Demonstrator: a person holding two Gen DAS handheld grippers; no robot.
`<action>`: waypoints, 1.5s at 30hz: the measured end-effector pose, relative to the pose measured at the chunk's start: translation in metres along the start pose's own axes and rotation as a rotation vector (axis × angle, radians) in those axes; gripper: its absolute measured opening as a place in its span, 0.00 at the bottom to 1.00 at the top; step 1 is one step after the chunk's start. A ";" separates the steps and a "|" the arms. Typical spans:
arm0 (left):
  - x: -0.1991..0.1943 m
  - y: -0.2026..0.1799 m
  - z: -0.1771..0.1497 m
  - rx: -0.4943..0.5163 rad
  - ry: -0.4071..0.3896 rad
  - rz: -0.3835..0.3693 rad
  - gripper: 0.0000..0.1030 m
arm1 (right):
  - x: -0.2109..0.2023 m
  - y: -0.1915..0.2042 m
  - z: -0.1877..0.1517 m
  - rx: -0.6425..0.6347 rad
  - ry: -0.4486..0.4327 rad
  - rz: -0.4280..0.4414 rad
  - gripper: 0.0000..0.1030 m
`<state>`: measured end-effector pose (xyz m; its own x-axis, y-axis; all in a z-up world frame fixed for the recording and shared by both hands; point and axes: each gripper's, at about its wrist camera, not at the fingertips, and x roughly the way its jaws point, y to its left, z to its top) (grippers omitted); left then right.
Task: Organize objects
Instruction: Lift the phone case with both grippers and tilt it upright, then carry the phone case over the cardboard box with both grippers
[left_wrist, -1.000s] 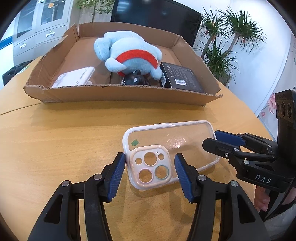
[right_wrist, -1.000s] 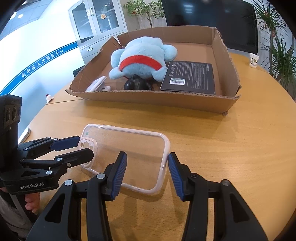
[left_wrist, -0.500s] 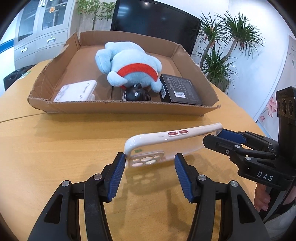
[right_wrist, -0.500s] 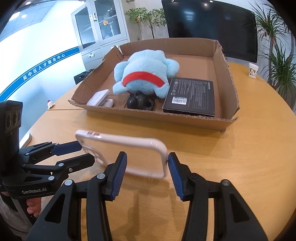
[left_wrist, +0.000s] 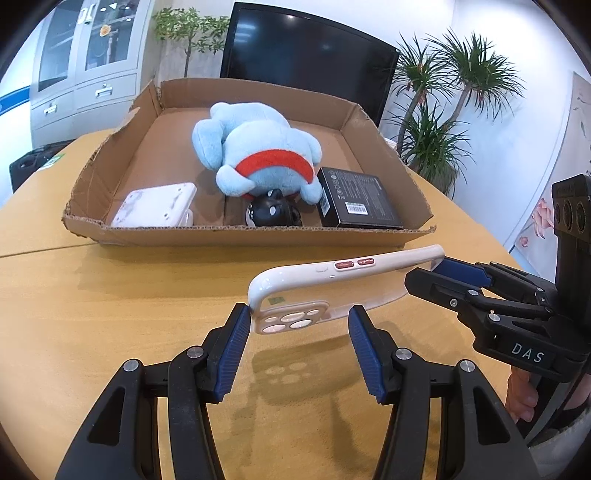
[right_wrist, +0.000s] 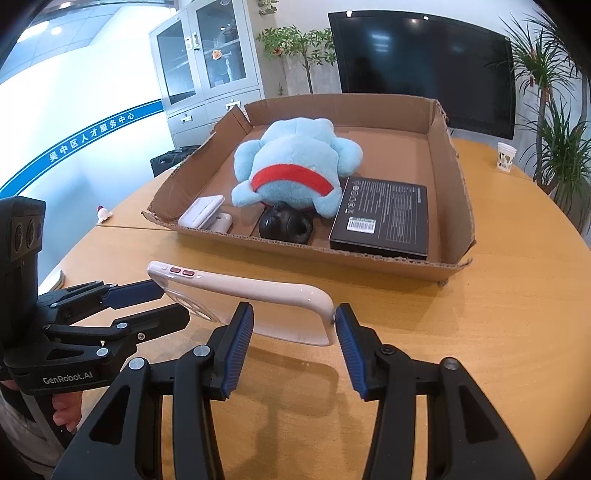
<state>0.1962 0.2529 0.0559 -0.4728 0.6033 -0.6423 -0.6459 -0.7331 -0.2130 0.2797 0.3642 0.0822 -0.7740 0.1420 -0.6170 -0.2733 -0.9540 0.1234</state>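
Observation:
A clear phone case with a pink rim (left_wrist: 332, 288) hangs in the air above the wooden table, tilted on edge. My left gripper (left_wrist: 297, 325) clamps its camera end and my right gripper (right_wrist: 293, 323) clamps the other end (right_wrist: 291, 314). Each gripper also shows in the other's view: the right one (left_wrist: 443, 275) and the left one (right_wrist: 166, 299). Behind it lies a shallow cardboard box (left_wrist: 258, 236), also in the right wrist view (right_wrist: 369, 258), holding a blue plush toy (left_wrist: 258, 155), a black box (left_wrist: 358, 203), a black round object (left_wrist: 271, 212) and a white device (left_wrist: 155, 205).
The round wooden table (left_wrist: 92, 314) stretches around the box. A paper cup (right_wrist: 505, 157) stands at the far right of the table. Potted plants (left_wrist: 439, 122), a dark screen (left_wrist: 306, 48) and a cabinet (left_wrist: 81, 70) stand behind the table.
The phone case lay flat on the table one second ago. Both grippers have lifted it together and tipped it onto its edge, and it has risen a little further since.

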 end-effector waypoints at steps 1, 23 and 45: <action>-0.001 -0.001 0.001 0.002 -0.004 0.002 0.53 | 0.000 0.000 0.001 -0.002 -0.003 0.001 0.43; -0.021 0.002 0.032 0.042 -0.084 0.038 0.53 | -0.010 0.011 0.027 -0.061 -0.071 -0.002 0.43; -0.028 0.004 0.076 0.081 -0.174 0.049 0.53 | -0.009 0.010 0.069 -0.091 -0.148 -0.019 0.43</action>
<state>0.1610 0.2570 0.1292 -0.5965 0.6181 -0.5120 -0.6625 -0.7393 -0.1206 0.2447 0.3720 0.1422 -0.8464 0.1914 -0.4970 -0.2415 -0.9697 0.0379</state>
